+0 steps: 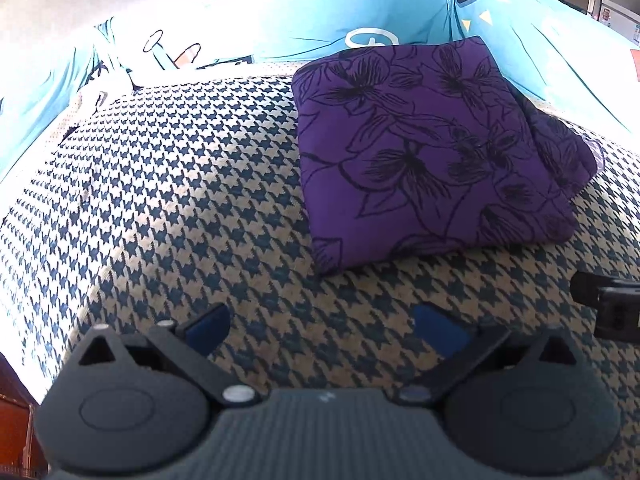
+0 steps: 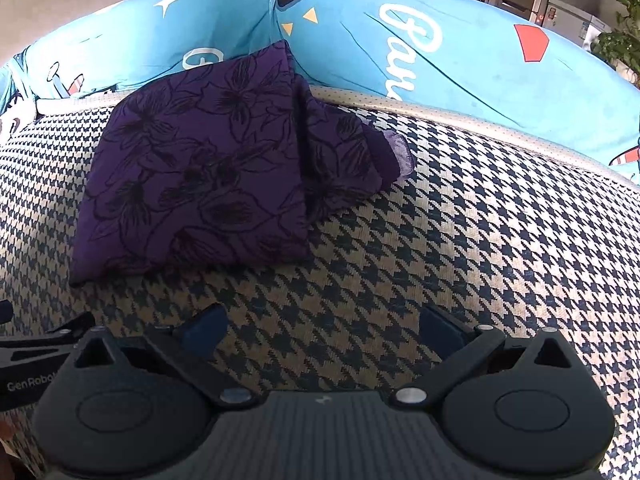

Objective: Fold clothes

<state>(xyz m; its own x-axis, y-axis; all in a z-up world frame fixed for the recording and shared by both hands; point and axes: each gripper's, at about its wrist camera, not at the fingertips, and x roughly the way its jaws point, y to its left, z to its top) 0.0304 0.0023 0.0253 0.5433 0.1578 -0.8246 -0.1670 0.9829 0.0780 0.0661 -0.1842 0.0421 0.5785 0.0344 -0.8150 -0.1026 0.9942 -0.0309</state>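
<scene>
Both my claws, left [image 1: 324, 330] and right [image 2: 322, 326], hover wide open, empty, low over the cushion [image 1: 180, 200], short of the folded cloth [image 1: 432, 152].

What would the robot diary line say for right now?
garment: purple floral cloth folded, on houndstooth cover | left gripper: open, empty | right gripper: open, empty | touching cloth: neither
</scene>
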